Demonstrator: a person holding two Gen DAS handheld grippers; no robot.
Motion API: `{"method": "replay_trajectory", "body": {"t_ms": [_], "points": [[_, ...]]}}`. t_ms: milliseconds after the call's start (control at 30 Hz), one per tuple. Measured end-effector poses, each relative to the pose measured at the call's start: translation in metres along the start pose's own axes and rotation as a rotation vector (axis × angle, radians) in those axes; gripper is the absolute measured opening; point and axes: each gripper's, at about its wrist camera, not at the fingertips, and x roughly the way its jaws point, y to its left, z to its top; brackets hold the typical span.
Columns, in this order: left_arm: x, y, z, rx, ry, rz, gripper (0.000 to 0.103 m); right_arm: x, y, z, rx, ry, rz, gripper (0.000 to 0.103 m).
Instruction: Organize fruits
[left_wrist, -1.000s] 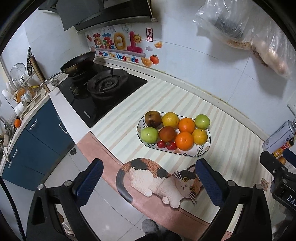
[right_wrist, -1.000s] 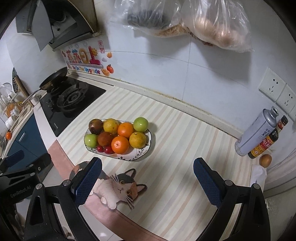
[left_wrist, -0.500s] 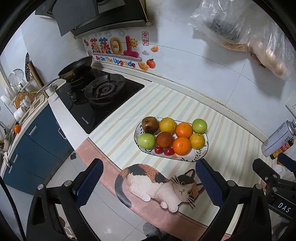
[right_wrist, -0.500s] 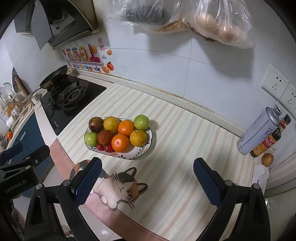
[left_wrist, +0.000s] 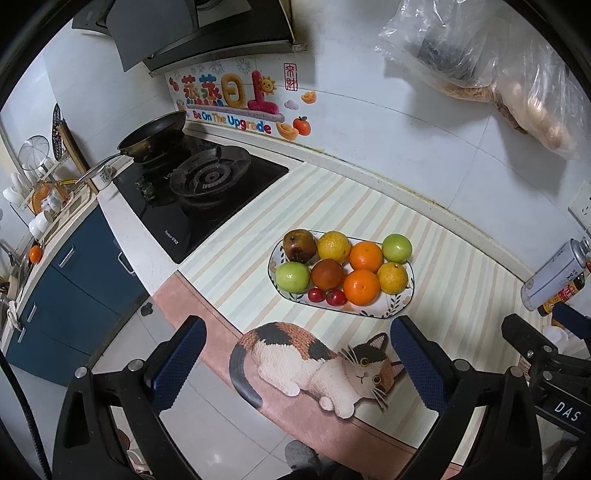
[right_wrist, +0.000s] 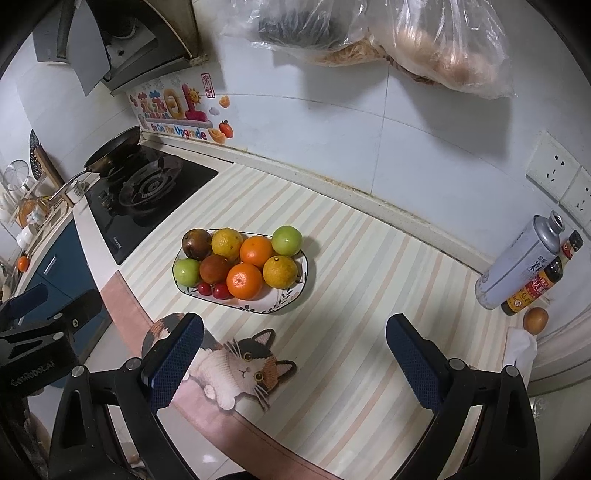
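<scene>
A white oval plate (left_wrist: 400, 301) (right_wrist: 284, 301) sits on the striped counter mat and holds the fruit: oranges (left_wrist: 361, 287) (right_wrist: 244, 280), yellow citrus (left_wrist: 333, 246), green apples (left_wrist: 293, 277) (right_wrist: 287, 240), a brown fruit (left_wrist: 300, 245) and cherry tomatoes (left_wrist: 325, 296). My left gripper (left_wrist: 295, 354) is open and empty, held back over the counter's front edge, well short of the plate. My right gripper (right_wrist: 293, 354) is open and empty, in front of and right of the plate.
A gas stove (left_wrist: 207, 192) with a frying pan (left_wrist: 155, 134) lies left of the plate. A grey can (right_wrist: 517, 258), a sauce bottle (right_wrist: 539, 280) and an egg (right_wrist: 535, 319) stand at the right wall. Plastic bags (right_wrist: 406, 40) hang above. A cat picture (left_wrist: 314, 365) marks the mat's front edge.
Both grippers have drawn back and risen a little, so the plate sits slightly farther away in both views. Both stay open. The fruit has not moved.
</scene>
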Motion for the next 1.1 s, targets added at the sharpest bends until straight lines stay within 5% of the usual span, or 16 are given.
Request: {"method": "replay_trajectory", "body": {"t_ms": [1100], "points": [[-0.022,-0.011,-0.019,-0.004,-0.007,0.005,0.102,-0.014,-0.012,-0.008,-0.03,0.007,0.006,0.101]]}}
